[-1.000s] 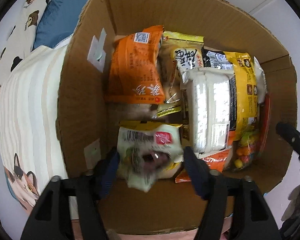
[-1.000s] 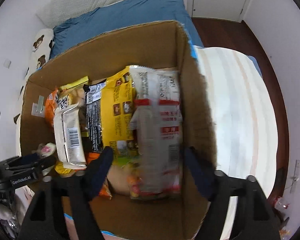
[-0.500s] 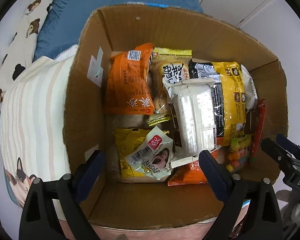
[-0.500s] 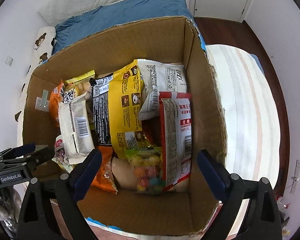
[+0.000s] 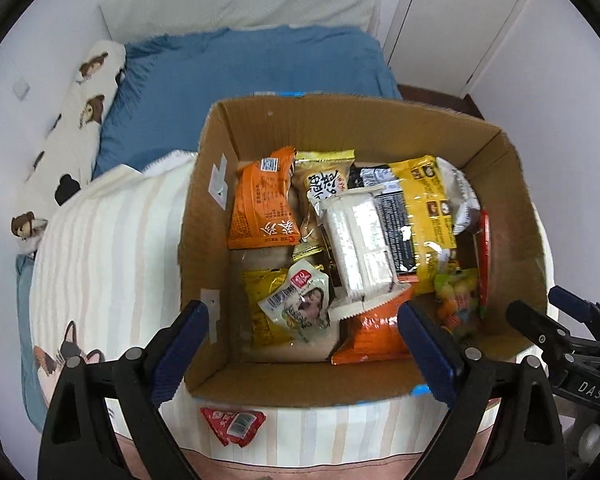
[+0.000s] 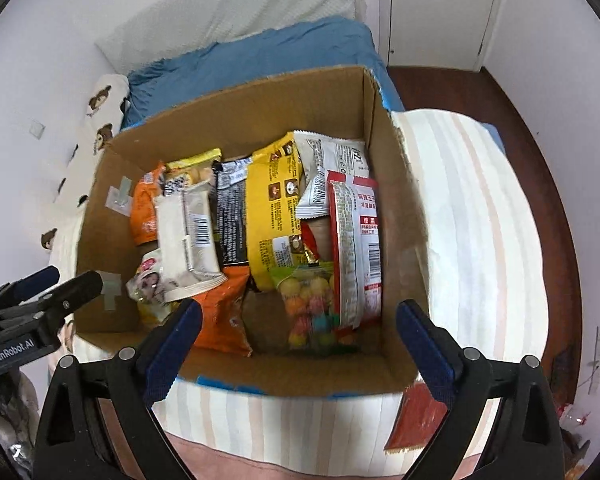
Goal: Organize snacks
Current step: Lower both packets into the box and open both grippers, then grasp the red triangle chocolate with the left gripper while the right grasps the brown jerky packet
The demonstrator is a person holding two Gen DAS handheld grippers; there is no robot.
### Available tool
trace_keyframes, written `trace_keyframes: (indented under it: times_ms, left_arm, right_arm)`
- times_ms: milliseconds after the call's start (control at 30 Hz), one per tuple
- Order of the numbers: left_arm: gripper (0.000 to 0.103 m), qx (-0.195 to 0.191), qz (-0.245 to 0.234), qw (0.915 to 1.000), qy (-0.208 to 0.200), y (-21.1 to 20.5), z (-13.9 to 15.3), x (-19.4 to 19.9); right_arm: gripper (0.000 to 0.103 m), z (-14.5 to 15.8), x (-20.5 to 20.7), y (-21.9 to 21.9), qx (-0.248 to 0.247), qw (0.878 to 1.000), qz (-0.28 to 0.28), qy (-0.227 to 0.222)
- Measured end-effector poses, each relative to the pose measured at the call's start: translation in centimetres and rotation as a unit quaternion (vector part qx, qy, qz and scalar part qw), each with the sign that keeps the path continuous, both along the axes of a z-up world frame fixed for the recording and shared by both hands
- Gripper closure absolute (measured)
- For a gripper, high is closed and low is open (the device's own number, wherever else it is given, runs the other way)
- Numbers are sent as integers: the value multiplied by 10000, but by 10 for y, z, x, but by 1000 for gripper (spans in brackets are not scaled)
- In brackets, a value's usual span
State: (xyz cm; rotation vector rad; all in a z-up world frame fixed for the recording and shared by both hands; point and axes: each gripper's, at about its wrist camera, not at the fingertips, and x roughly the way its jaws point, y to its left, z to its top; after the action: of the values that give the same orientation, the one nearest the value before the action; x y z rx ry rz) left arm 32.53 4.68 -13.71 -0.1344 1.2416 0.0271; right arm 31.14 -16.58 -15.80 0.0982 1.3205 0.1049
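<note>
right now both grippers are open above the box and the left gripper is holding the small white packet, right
Not quite: the left gripper is open and holds nothing. The left wrist view shows the small white packet lying inside the box. The right gripper is open too.

An open cardboard box (image 5: 512, 216) fills the middle of the frame, packed with snack packets lying flat: an orange bag (image 5: 262, 204) upper left, a white wrapped pack (image 5: 358, 248) at centre, a yellow bag (image 5: 424, 216) right. A small red packet (image 5: 232, 424) lies outside, below the box's near wall.
</note>
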Motion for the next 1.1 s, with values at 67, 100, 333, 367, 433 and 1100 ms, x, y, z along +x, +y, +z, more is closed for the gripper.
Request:
trace_keyframes:
  times_ms: [67, 100, 333, 367, 433, 1100]
  left_arm:
    - [6, 3, 5, 9999, -156, -2, 7, -10]
    - [6, 2, 17, 9996, -271, -2, 12, -19]
    - [6, 169, -1, 9960, -880, -12, 46, -66]
    - [6, 180, -6, 9954, -937, -13, 50, -72]
    - [6, 165, -17, 9941, -1071, -15, 58, -86]
    - [6, 119, 202, 9884, -1500, -25, 83, -172]
  right_arm:
    - [4, 11, -10, 1, 11, 9999, 9, -147]
    - [4, 16, -15, 1, 20, 9997, 12, -225]
    - [3, 62, -60, 7, -64, 9962, 199, -848]
    - [2, 68, -66, 8, -95, 9953, 220, -936]
    - [1, 80, -82, 9, -149, 9934, 248, -1113]
    - [0, 116, -176, -18, 419, 9873, -137, -1529]
